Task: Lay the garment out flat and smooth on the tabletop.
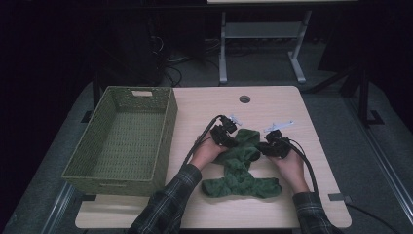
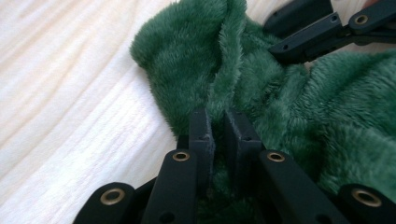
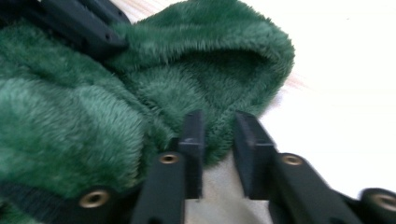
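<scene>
I see a deep-pile, fuzzy green cloth [image 1: 242, 168], matt and soft-looking. My left gripper [image 2: 218, 128] is matt black plastic with brass-coloured rivets. The table [image 1: 272, 105] is pale, smooth wood-grain laminate. The basket [image 1: 89, 146] is coarse green woven wicker.

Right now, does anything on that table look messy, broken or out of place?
Only the green fleecy cloth: it lies crumpled and bunched on the wooden table instead of flat. The left gripper and the right gripper each pinch a fold of it. The woven basket beside it stands straight. Nothing looks spilled or damaged.
</scene>
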Motion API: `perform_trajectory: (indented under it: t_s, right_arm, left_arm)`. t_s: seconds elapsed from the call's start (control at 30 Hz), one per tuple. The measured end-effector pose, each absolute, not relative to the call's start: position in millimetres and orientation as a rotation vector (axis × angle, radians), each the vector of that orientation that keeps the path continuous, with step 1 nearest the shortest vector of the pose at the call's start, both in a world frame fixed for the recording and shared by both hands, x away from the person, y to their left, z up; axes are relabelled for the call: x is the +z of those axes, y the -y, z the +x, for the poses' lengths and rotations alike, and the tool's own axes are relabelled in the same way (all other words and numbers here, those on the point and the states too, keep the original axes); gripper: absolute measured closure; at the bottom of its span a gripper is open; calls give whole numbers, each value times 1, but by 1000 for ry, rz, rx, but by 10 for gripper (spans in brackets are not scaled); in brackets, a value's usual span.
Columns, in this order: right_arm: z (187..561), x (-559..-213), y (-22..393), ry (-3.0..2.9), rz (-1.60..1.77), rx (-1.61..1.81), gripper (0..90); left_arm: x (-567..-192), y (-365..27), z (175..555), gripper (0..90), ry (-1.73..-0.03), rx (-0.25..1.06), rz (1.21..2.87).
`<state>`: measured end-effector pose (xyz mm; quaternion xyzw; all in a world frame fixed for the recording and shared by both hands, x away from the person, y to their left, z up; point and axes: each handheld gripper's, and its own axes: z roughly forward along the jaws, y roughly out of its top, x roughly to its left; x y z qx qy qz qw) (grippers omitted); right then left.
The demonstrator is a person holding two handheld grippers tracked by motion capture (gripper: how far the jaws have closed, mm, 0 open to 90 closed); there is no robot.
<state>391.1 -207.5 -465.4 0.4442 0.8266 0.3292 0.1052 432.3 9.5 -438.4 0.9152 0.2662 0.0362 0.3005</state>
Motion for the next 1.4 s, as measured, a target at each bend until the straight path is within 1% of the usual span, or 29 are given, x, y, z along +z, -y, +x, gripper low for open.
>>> perform_trajectory:
  t_s: [0.07,0.13,0.3,0.43,0.57,0.73,0.97,1.3,1.4]
  right_arm:
    - [391,-465,207,-2446,1310,973,853]
    - [391,-465,207,-2445,1303,971,871]
    - [391,-465,207,-2417,1309,942,884]
    - [394,-464,213,-2383,1334,937,890]
    - [399,-462,214,-2374,1321,935,893]
    - [404,-465,216,-2367,1337,934,894]
    - [420,-465,221,-2357,1356,911,894]
    - [435,-466,226,-2308,1380,900,892]
    - [439,-463,224,-2327,1417,889,867]
  left_arm:
    - [-433,-16,432,823,-709,115,2416]
    - [-428,-25,432,833,-725,137,2397]
    - [-425,-46,432,845,-770,183,2379]
    - [-433,-58,432,848,-811,178,2360]
    - [-443,-62,433,851,-827,202,2361]
    - [-452,-61,438,853,-837,199,2359]
    - [-459,-52,445,854,-839,231,2364]
    - [-459,-44,460,847,-871,264,2347]
    - [-457,-43,459,797,-872,272,2339]
